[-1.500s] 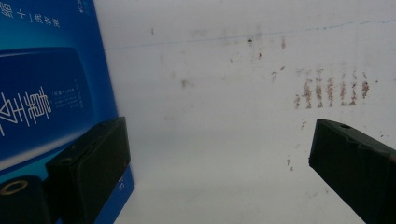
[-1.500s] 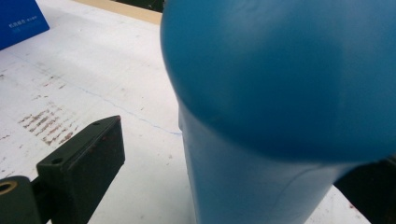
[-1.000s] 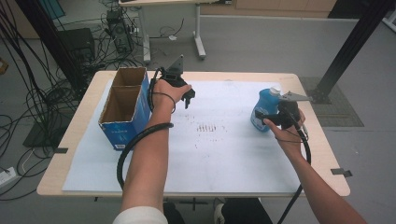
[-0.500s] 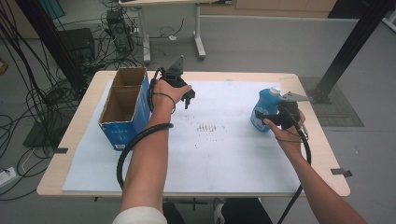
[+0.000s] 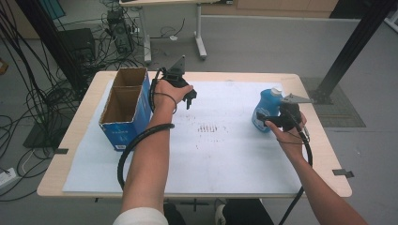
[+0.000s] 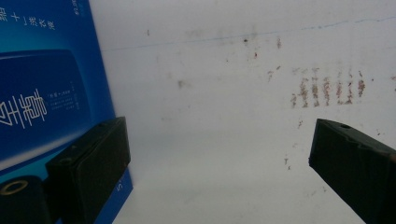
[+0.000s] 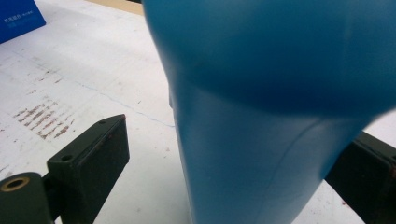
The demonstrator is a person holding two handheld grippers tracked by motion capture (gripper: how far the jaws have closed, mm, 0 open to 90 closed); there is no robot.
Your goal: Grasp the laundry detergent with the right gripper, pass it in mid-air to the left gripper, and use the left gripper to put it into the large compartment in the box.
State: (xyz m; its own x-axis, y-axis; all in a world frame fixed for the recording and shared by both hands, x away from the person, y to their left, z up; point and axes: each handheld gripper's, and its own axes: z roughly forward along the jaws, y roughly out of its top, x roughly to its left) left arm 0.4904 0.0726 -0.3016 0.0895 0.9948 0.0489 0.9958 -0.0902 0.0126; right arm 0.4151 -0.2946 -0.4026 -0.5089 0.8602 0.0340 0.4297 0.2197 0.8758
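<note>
Jaws apart, stained white sheet (image 5: 220, 140), wooden table (image 5: 324, 154), grey floor (image 5: 263, 47)

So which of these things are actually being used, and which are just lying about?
In use:
blue bottle, between the open jaws of the right gripper
left gripper, open beside the box

Lying about:
cables on the floor
far desk

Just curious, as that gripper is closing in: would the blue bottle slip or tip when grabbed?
The blue bottle looks like smooth, rounded plastic, so it could slip between the right gripper's jaws, which stand open around it. Upright and taller than wide, it may tip if nudged up high.
</note>
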